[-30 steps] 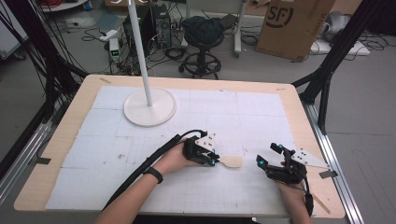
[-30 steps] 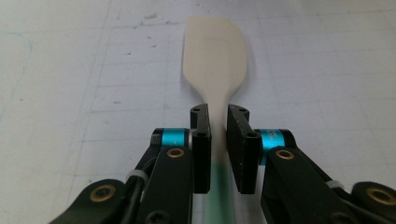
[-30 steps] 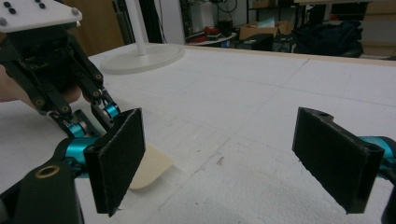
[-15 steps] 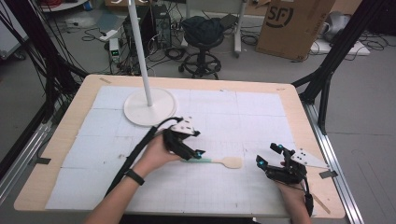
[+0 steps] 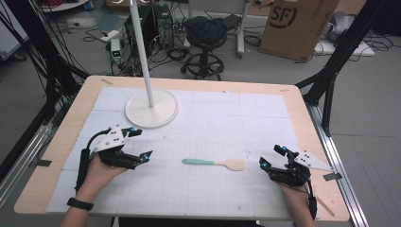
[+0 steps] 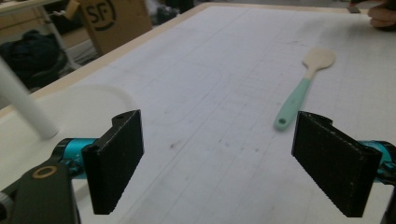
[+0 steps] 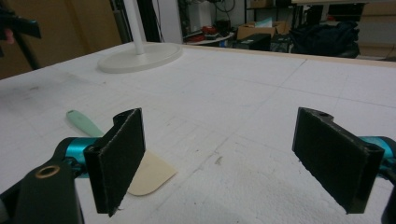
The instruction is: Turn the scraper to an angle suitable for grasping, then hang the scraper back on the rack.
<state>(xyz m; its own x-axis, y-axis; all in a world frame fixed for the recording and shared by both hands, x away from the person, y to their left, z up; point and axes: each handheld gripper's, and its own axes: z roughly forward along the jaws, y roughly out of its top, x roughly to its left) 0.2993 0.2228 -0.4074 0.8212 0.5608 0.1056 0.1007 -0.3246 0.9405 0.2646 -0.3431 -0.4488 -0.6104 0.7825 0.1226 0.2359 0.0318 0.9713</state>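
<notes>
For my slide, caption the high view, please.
Both open grippers, left and right, flank a spatula lying free.

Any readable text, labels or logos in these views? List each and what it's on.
"SF": printed on the cardboard box on the floor beyond the table, in the high view and the left gripper view.
Smaller print beside that logo: too blurred to read.
Spatula, lamp base, grippers: no markings legible.

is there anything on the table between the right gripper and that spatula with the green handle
Nothing visible. The open right gripper faces the beige blade of the green-handled spatula across bare white mat. The white round lamp base stands far off to the back left.
</notes>
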